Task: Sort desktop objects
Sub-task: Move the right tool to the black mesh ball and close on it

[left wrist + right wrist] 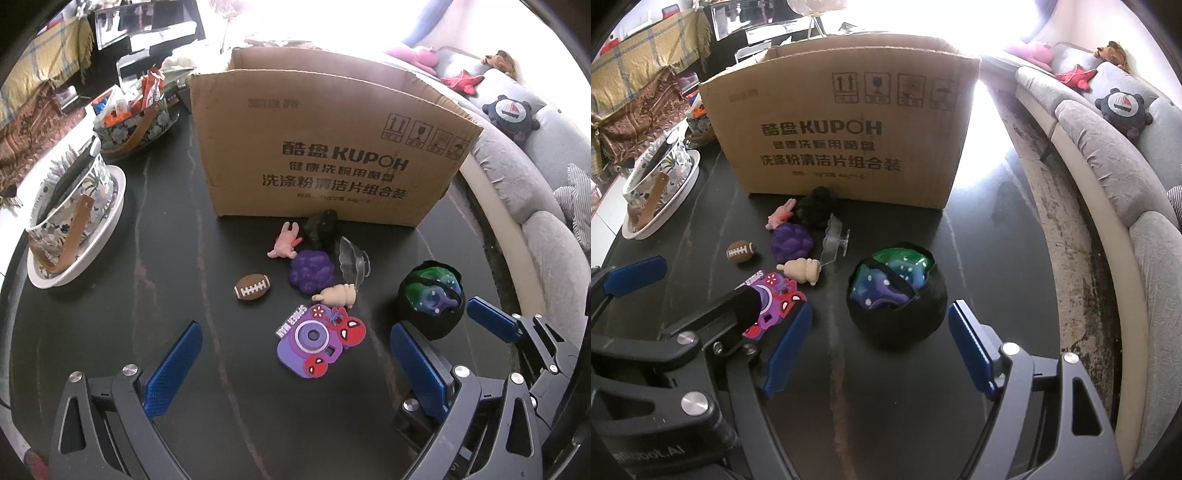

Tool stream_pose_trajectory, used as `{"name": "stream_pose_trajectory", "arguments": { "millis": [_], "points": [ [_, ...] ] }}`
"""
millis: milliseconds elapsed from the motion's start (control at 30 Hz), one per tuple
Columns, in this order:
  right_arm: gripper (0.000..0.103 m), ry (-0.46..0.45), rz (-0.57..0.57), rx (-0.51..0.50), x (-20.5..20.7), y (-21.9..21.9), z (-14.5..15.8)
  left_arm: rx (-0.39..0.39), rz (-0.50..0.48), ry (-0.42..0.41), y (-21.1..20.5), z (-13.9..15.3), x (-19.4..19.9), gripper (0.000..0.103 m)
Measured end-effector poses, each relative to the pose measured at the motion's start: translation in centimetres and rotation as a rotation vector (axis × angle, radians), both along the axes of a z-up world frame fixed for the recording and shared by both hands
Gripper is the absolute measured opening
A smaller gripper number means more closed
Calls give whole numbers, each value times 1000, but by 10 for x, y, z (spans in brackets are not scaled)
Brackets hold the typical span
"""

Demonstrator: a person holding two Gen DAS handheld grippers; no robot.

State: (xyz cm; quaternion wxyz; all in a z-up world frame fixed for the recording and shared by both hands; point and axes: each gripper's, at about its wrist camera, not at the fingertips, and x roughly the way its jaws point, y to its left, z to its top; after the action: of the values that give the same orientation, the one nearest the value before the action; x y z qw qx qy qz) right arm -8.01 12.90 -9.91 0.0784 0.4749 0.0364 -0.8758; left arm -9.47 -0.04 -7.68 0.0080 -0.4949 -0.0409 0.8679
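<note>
Small toys lie on the dark table in front of an open cardboard box (325, 147) (846, 133): a purple camera-shaped patch (317, 341) (775, 299), a brown football (252, 287) (740, 251), purple grapes (312, 271) (792, 242), a beige figure (338, 295) (803, 271), a pink figure (284, 242), a dark lump (321, 227) and a clear plastic piece (352, 264). A black mesh ball with green and purple filling (432, 302) (897, 290) sits to the right. My left gripper (295, 365) is open and empty, just short of the camera patch. My right gripper (879, 339) is open and empty, just short of the mesh ball.
Two floral baskets (70, 218) (133, 122) stand at the left, the nearer one on a white plate (110, 221). A grey sofa (1108, 147) with plush toys curves along the right, past the table's edge.
</note>
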Motion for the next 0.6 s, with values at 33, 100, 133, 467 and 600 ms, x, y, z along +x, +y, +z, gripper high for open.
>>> {"name": "stream_pose_trajectory", "arguments": {
  "millis": [33,100,133,467,600],
  "points": [
    [73,-2,2,-5,-2,1,-1,-1,1,1,0,-1,-1,100],
    [72,-1,5,-13,-4,2,-2,4,1,-6,1,-2,-4,100],
    [71,-1,5,-13,-5,2,-3,7,1,-9,1,-3,-5,100],
    [71,-3,4,10,-19,5,-9,5,7,-32,9,-12,-19,100],
    [71,-32,3,-5,-25,8,-17,-16,-13,-34,15,-15,-21,100]
  ]
}}
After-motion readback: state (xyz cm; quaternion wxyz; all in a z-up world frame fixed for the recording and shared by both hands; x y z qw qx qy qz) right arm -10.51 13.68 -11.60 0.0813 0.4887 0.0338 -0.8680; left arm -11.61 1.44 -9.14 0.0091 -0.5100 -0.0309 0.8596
